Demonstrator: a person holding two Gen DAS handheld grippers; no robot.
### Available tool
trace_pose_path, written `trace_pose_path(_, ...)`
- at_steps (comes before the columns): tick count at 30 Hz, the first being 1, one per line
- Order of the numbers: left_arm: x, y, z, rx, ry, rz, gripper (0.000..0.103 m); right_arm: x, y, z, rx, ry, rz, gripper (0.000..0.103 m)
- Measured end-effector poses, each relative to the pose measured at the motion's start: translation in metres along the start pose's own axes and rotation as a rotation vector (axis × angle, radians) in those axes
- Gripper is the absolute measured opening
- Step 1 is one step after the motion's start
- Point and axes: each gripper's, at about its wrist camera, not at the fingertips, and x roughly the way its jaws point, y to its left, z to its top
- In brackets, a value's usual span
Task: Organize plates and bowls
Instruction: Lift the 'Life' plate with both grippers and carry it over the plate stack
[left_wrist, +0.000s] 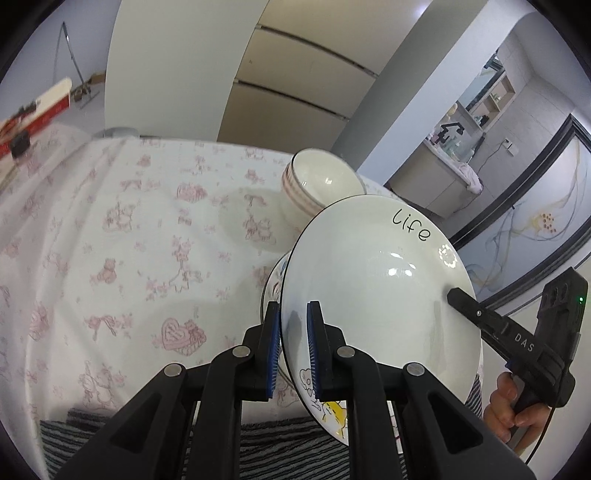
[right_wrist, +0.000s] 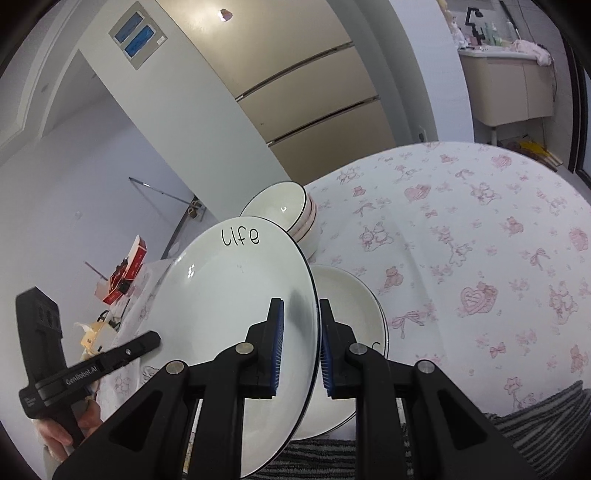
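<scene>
A white plate with a black rim and the word "life" (left_wrist: 376, 280) is held tilted above the table between both grippers. My left gripper (left_wrist: 293, 314) is shut on its left rim. My right gripper (right_wrist: 301, 314) is shut on its right rim, and it shows in the left wrist view (left_wrist: 461, 299) on the plate's far side. The same plate shows in the right wrist view (right_wrist: 229, 306). Below it lies another white plate (right_wrist: 351, 306) on the table. A stack of white bowls with pink stripes (left_wrist: 317, 184) stands behind the plates, also in the right wrist view (right_wrist: 284, 206).
The table wears a white cloth with pink prints (left_wrist: 129, 240). A striped grey cloth (left_wrist: 277, 450) lies at the near edge. A red box (left_wrist: 33, 114) sits far left. A beige cabinet (left_wrist: 295, 85) stands behind the table.
</scene>
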Motion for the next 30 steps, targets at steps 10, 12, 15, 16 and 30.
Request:
trace_pose_path(10, 0.029, 0.02, -0.009, -0.033, 0.042, 0.016, 0.013, 0.033, -0.01, -0.012, 0.003, 0.083, -0.022, 0.018)
trace_pose_path(12, 0.029, 0.021, -0.009, -0.031, 0.035, 0.016, 0.013, 0.038, -0.012, -0.014, 0.006, 0.093, -0.022, 0.018)
trace_pose_path(15, 0.028, 0.022, -0.007, -0.02, 0.016, 0.02, 0.013, 0.043, -0.013, -0.017, 0.006, 0.105, -0.027, 0.018)
trace_pose_path(16, 0.028, 0.022, -0.007, -0.019, 0.015, 0.022, 0.013, 0.044, -0.013, -0.017, 0.006, 0.105, -0.027, 0.018)
trace_pose_path(30, 0.048, 0.023, -0.01, 0.0, 0.036, 0.056, 0.013, 0.058, -0.026, -0.021, 0.048, 0.133, -0.044, 0.018)
